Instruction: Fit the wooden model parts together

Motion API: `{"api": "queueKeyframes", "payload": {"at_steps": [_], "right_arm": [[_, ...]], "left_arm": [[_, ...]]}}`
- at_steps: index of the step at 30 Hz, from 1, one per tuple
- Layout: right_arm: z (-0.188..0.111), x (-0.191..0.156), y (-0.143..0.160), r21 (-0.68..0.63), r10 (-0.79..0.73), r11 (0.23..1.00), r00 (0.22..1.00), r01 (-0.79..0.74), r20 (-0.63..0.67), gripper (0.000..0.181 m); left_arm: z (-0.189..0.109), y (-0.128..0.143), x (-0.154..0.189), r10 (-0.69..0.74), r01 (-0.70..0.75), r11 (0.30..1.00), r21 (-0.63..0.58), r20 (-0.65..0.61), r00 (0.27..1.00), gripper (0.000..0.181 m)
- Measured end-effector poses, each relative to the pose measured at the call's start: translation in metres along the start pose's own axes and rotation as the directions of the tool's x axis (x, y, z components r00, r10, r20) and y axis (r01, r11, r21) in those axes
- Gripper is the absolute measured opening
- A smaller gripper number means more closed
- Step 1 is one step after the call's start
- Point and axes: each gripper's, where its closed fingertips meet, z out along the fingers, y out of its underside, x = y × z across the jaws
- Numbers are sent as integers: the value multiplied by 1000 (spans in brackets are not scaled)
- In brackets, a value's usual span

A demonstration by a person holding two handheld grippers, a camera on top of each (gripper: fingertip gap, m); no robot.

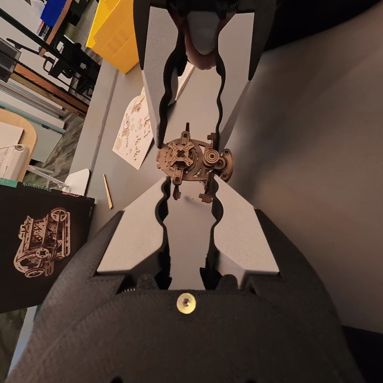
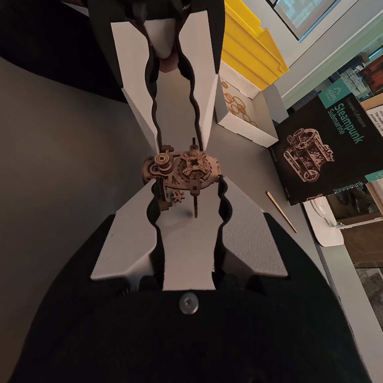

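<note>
A small wooden model (image 1: 182,154) of gears, a cross-shaped hub and a round spool hangs a little above the grey table (image 1: 300,186). My two grippers face each other across it. My left gripper (image 1: 190,179) comes from below in its own view, its fingers closed against the model's lower edge and side plate. My right gripper (image 1: 188,145) comes from the top, its tips on the disc edge and the same plate. In the right wrist view the model (image 2: 193,163) sits between my right gripper (image 2: 187,180) and the left gripper (image 2: 180,149).
A black kit box (image 1: 41,228) (image 2: 319,149) lies at the table's edge. Near it lies a thin wooden stick (image 1: 108,190) (image 2: 280,211). An instruction sheet (image 1: 132,132), a white tray with wooden rings (image 2: 242,112) and a yellow bin (image 1: 116,35) (image 2: 248,47) lie beyond. Only a small space, under 4 cm, lies between the two pairs of fingers.
</note>
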Motion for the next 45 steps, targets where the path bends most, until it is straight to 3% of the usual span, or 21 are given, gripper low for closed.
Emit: {"api": "queueKeyframes", "payload": {"at_steps": [5, 12, 22, 45], "right_arm": [[1, -3, 1, -6, -1, 1000, 1000, 1, 13, 55], [2, -3, 0, 1, 2, 1000, 1000, -2, 17, 55], [2, -3, 1, 3, 7, 1000, 1000, -7, 15, 55], [2, 0, 3, 9, 58, 998, 998, -58, 13, 55]], "left_arm": [[1, 2, 4, 43, -43, 999, -23, -7, 999, 34], [-3, -6, 5, 11, -10, 999, 35, -28, 1000, 31], [1, 3, 2, 1, -1, 1000, -4, -7, 1000, 43], [7, 3, 1, 9, -10, 1000, 9, 19, 1000, 35]]}}
